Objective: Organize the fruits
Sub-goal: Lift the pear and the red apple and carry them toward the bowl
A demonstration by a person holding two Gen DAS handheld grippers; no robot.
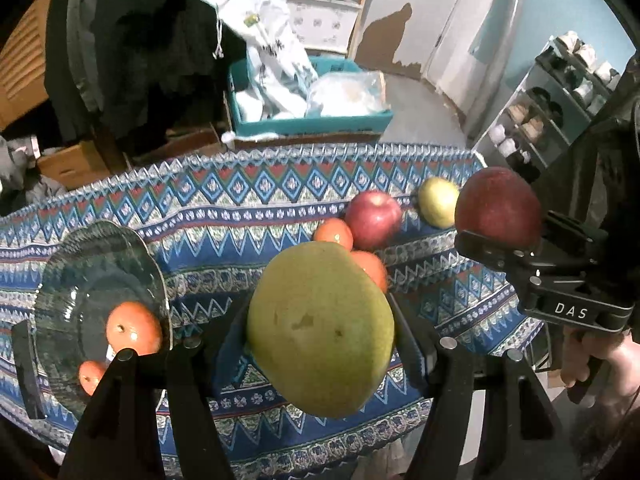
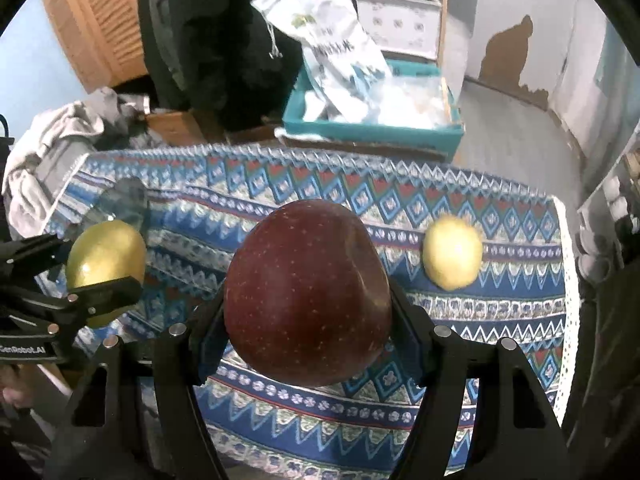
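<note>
My left gripper (image 1: pixel 320 332) is shut on a large green pear (image 1: pixel 320 332), held above the patterned tablecloth (image 1: pixel 224 216). My right gripper (image 2: pixel 308 304) is shut on a dark red apple (image 2: pixel 308 292), also lifted off the table; that apple (image 1: pixel 498 208) and gripper show at the right of the left wrist view. A glass bowl (image 1: pixel 72 264) at the left holds two oranges (image 1: pixel 134 328). On the cloth lie a red apple (image 1: pixel 374 220), two oranges (image 1: pixel 334 234) and a yellow-green fruit (image 1: pixel 439 202), the last also in the right wrist view (image 2: pixel 452 252).
Beyond the table's far edge stands a teal box (image 1: pixel 312 124) with white bags. A shoe rack (image 1: pixel 560 100) is at the right. Dark clothing (image 1: pixel 132 40) and cardboard boxes (image 1: pixel 76 164) are at the back left. A hand (image 1: pixel 600 364) grips the right tool's handle.
</note>
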